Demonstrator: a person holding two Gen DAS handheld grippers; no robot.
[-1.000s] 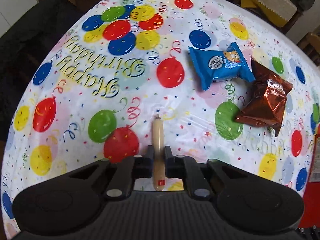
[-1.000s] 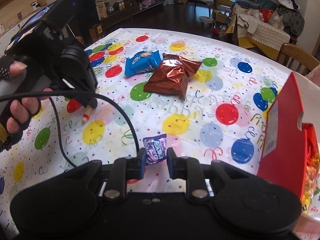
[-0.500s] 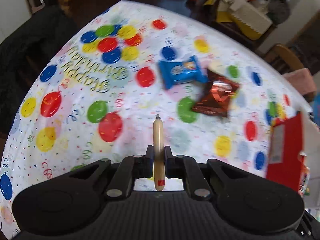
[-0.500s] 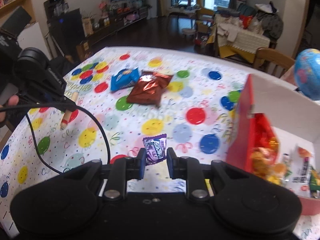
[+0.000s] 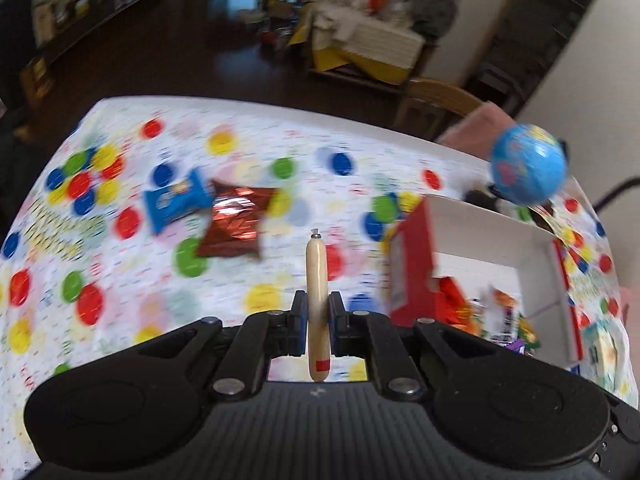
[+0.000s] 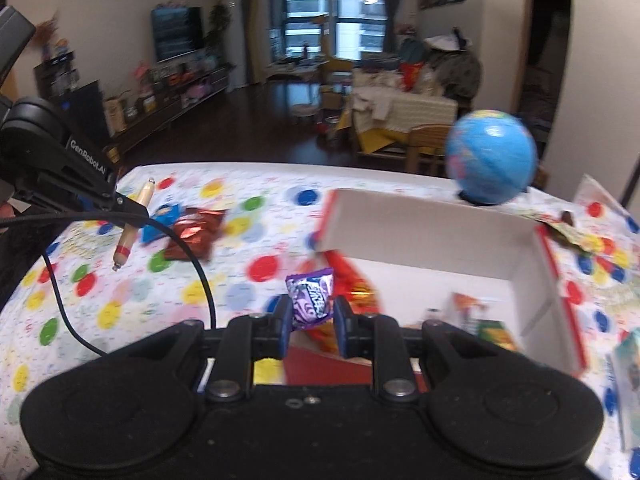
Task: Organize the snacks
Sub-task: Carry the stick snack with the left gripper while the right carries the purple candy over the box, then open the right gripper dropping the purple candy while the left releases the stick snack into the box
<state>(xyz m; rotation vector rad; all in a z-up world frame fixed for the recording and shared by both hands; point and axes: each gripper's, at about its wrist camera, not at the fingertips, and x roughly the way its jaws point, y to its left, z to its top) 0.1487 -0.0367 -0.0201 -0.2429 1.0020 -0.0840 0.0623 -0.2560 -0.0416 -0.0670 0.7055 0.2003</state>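
Left tool [image 5: 316,322] pinches a sausage stick [image 5: 316,280] short of the red snack box [image 5: 408,260]. Right tool [image 6: 310,326] pinches a purple candy packet [image 6: 310,294] at the box's near wall, apparently for dropping inside; blue [image 5: 176,204] and brown [image 5: 236,222] packets lie on the counter [image 5: 120,312] beyond.

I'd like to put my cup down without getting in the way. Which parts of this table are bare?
The tablecloth is bare near the camera, left of the red box, and along the far edge behind the blue packet and brown foil packet. It is crowded inside the box and around the globe.
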